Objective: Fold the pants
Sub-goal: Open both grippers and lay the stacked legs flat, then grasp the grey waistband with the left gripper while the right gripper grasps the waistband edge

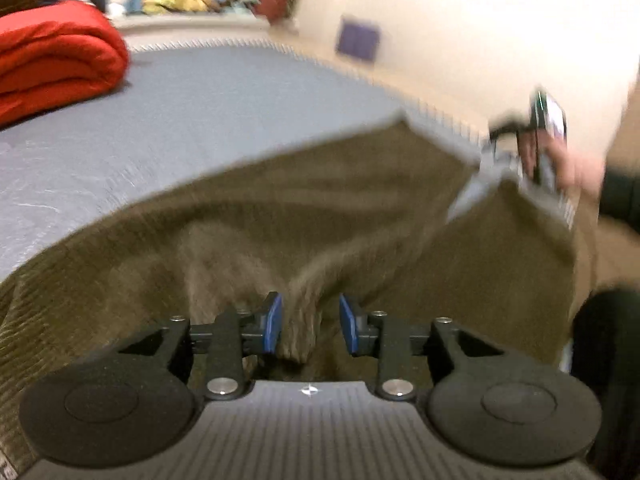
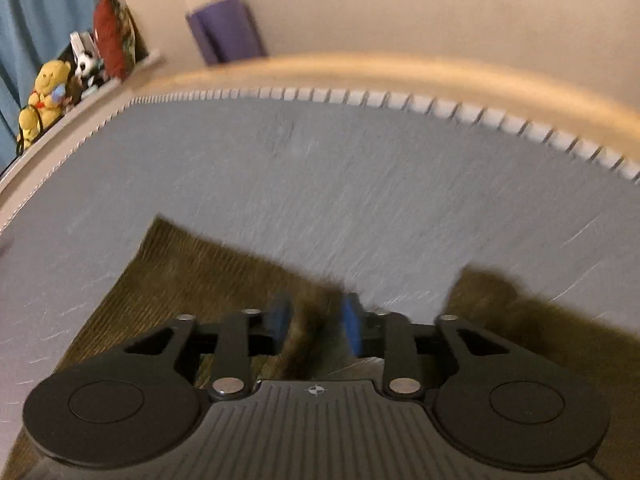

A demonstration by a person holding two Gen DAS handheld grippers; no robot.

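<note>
Item: olive-brown ribbed corduroy pants (image 1: 280, 208), soft, limp, light; blurred.
Left gripper (image 1: 310, 326): jaws part-open around a fabric ridge, pinch uncertain.
Right gripper (image 2: 316, 320): jaws likewise.
Hold: edge folds between jaws.

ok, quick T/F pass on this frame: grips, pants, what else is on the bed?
1. Left gripper has a bunch of the pants between its fingers. True.
2. Right gripper is empty. False: brown fabric sits between its fingers.
3. The pants are blue. False: olive-brown.
4. A folded red blanket lies on the bed. True.
5. Stuffed toys sit on the grey bed surface. False: on a ledge beside it.
</note>
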